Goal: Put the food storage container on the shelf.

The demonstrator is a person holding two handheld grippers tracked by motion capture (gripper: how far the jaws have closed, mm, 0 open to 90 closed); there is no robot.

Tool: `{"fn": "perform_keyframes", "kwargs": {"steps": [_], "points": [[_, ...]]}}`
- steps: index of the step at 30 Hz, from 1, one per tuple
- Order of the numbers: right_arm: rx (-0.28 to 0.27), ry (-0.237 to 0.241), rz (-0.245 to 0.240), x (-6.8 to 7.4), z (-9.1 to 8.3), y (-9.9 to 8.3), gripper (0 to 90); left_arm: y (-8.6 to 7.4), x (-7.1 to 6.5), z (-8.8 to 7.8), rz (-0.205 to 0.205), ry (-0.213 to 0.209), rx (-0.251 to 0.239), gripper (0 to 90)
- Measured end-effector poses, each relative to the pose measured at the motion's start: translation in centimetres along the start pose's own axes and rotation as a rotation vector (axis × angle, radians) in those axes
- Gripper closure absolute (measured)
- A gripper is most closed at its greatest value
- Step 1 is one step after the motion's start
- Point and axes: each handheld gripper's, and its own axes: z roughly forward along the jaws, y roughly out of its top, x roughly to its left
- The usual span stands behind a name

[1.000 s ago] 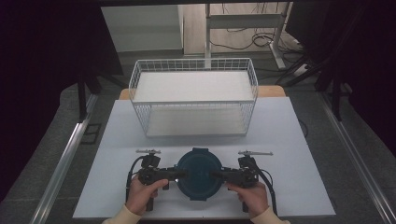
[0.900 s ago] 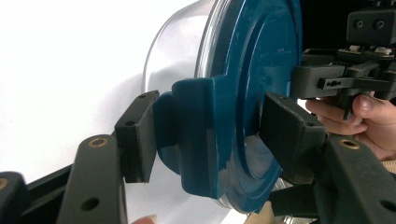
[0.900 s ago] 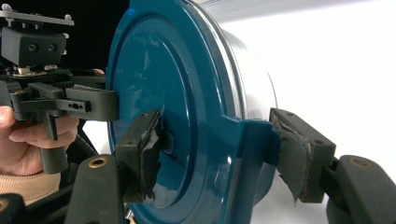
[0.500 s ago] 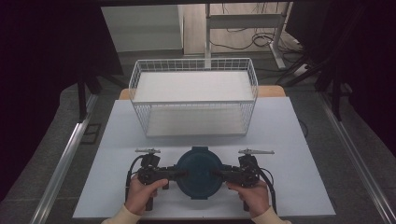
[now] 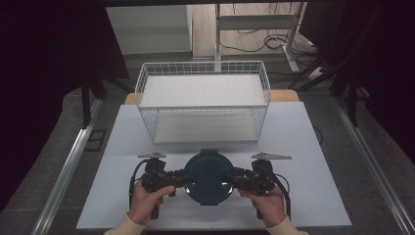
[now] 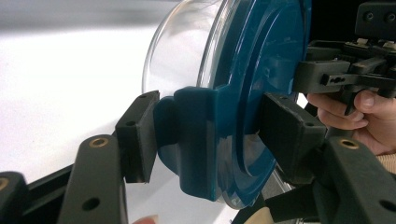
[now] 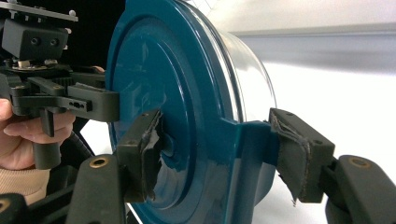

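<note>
Seen from the high view, a round container with a dark blue lid (image 5: 207, 177) sits at the near edge of the white surface (image 5: 313, 147), between the left hand-held gripper (image 5: 180, 178) and the right hand-held gripper (image 5: 234, 179), each meeting its rim from an opposite side. A white wire basket (image 5: 203, 100) stands farther back, well apart.

Along the left gripper view, the left hand-held gripper (image 6: 205, 133) has its jaws set either side of a blue lid tab (image 6: 194, 140); whether they are clenched or just resting there, I cannot tell. The clear bowl (image 6: 182, 56) under the lid looks like hard, smooth plastic or glass: stiff, probably slippery, likely light if empty.

Along the right gripper view, the right hand-held gripper (image 7: 217, 149) straddles the opposite lid tab (image 7: 250, 144), one pad apparently touching the lid face; its squeeze is likewise unclear. These protruding tabs seem the surest hold, since the curved wall offers little purchase.
</note>
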Motion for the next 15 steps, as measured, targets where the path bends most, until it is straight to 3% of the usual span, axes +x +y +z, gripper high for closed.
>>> {"fn": "perform_keyframes", "kwargs": {"steps": [15], "points": [[-0.023,0.005,-0.032,0.6,-0.6,1.1,37.1,1.2,-1.0,-0.8,0.049,0.014,-0.023,40.1]]}}
